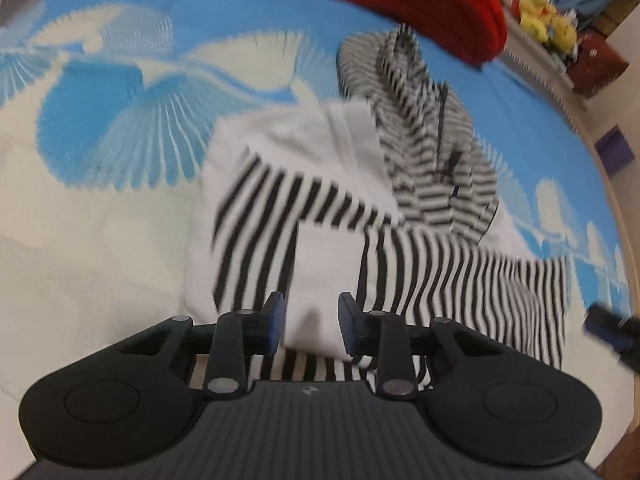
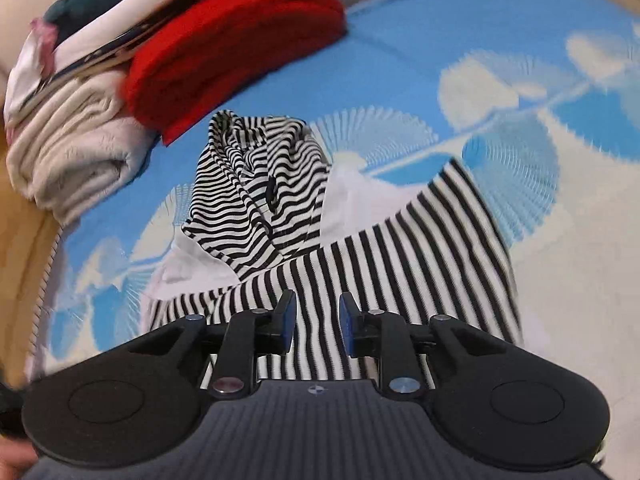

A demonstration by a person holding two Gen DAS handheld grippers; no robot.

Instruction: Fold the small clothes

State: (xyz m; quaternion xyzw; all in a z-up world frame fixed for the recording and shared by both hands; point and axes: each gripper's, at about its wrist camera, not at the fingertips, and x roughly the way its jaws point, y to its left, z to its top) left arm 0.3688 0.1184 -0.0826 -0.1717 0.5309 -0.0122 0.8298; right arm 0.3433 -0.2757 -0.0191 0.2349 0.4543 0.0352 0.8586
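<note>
A small black-and-white striped hooded garment (image 1: 320, 216) with white panels lies partly folded on a blue and cream patterned blanket (image 1: 120, 80). Its hood (image 1: 424, 132) points away. My left gripper (image 1: 312, 320) is open, its jaws just above the near white panel, holding nothing. In the right wrist view the same garment (image 2: 400, 248) lies under my right gripper (image 2: 318, 320), which is open above the striped cloth and empty. The hood (image 2: 264, 176) lies beyond it. The right gripper's tip shows at the left wrist view's right edge (image 1: 612, 332).
A folded red garment (image 2: 228, 40) sits past the hood, beside a pile of folded pale and dark clothes (image 2: 68, 120). Yellow plush toys (image 1: 548, 24) and a red box stand on a ledge beyond the bed. The wooden bed edge (image 2: 24, 240) runs at the left.
</note>
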